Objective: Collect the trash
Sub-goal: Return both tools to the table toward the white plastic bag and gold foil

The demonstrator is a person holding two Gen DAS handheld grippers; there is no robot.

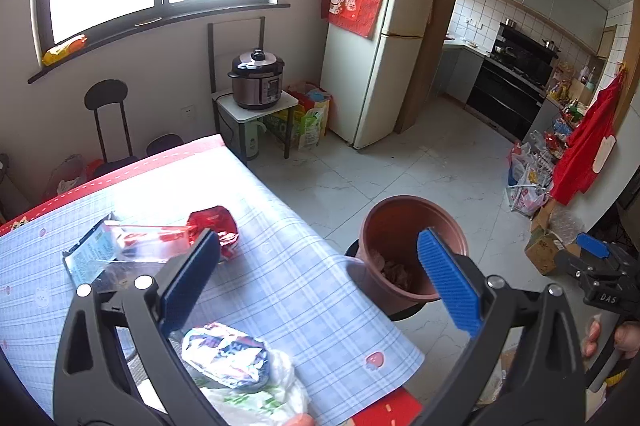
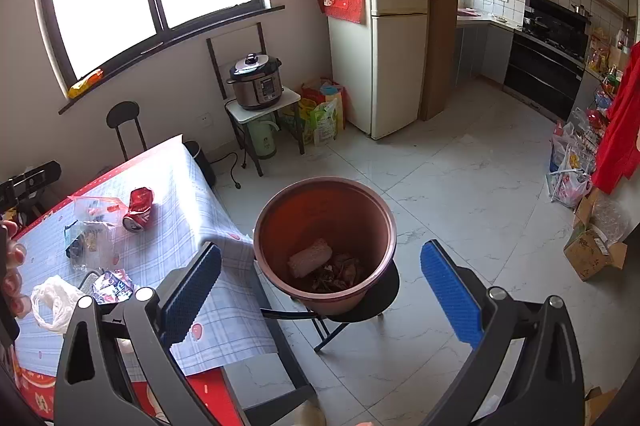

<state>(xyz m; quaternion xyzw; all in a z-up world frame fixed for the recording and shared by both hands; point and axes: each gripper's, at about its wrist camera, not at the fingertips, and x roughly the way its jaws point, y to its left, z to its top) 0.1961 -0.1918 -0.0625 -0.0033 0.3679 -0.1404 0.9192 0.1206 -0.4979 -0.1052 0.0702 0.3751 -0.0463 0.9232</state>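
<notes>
The desk (image 2: 224, 310) has a blue checked cloth. On it lie a squashed red can (image 2: 139, 210), clear wrappers (image 2: 92, 222), a white bag (image 2: 54, 302) and a shiny packet (image 2: 113, 286).

"DAS" on the right gripper (image 1: 596, 258)

bucket (image 2: 280, 218): matt brown plastic | can (image 2: 138, 210): glossy crushed metal | bag (image 2: 52, 302): thin white plastic

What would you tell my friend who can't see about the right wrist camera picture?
An open, empty right tool points at a brown bucket on a black stool, with some trash already inside. To its left, a checked table holds a crushed red can, clear wrappers and a white plastic bag.
</notes>
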